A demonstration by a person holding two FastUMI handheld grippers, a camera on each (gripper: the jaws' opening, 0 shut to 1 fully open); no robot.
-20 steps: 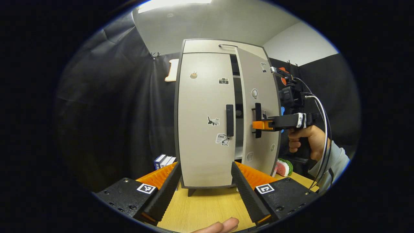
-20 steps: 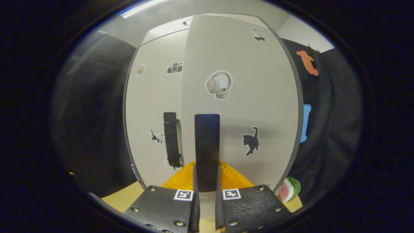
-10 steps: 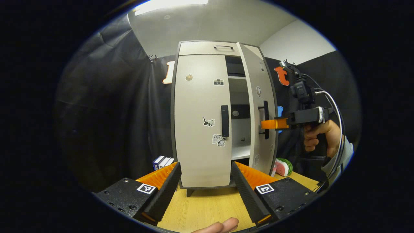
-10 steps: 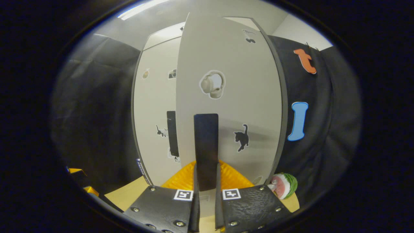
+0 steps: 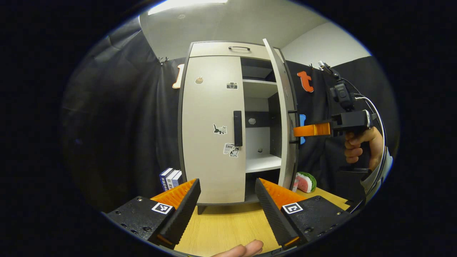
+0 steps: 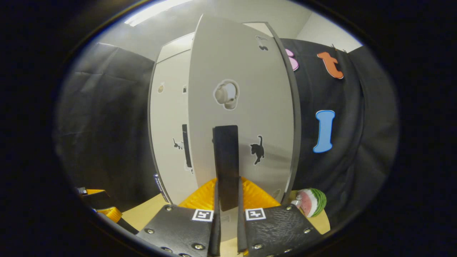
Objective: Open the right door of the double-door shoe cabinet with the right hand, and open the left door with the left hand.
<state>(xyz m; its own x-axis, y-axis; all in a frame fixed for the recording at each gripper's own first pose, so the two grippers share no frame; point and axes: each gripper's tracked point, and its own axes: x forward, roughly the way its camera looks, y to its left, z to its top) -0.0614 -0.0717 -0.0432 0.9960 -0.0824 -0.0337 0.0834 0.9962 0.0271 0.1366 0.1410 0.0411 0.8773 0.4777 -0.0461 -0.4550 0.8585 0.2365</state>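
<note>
A light grey double-door shoe cabinet (image 5: pixel 210 50) stands on the wooden table (image 5: pixel 221 228). Its left door (image 5: pixel 209 132) is closed, with a black vertical handle (image 5: pixel 237 127). The right door (image 5: pixel 284 117) is swung far out, edge-on in the left gripper view, baring white shelves (image 5: pixel 262 162). My right gripper (image 5: pixel 296 130), held by a hand (image 5: pixel 358 146), is shut on the right door's black handle (image 6: pixel 225 164). In the right gripper view that gripper (image 6: pixel 227 210) clamps the handle against the door face (image 6: pixel 242 117). My left gripper (image 5: pixel 226 194) stands open, short of the left door.
A watermelon-slice toy (image 5: pixel 305 182) lies on the table right of the cabinet. Small books (image 5: pixel 170 177) stand at its left foot. Black cloth walls close in behind and on both sides. A fingertip (image 5: pixel 242 248) shows at the bottom edge.
The right gripper has pulled the right door further outward, from a small gap to wide open, baring the shelves. The left gripper has stayed open and hardly moved.
</note>
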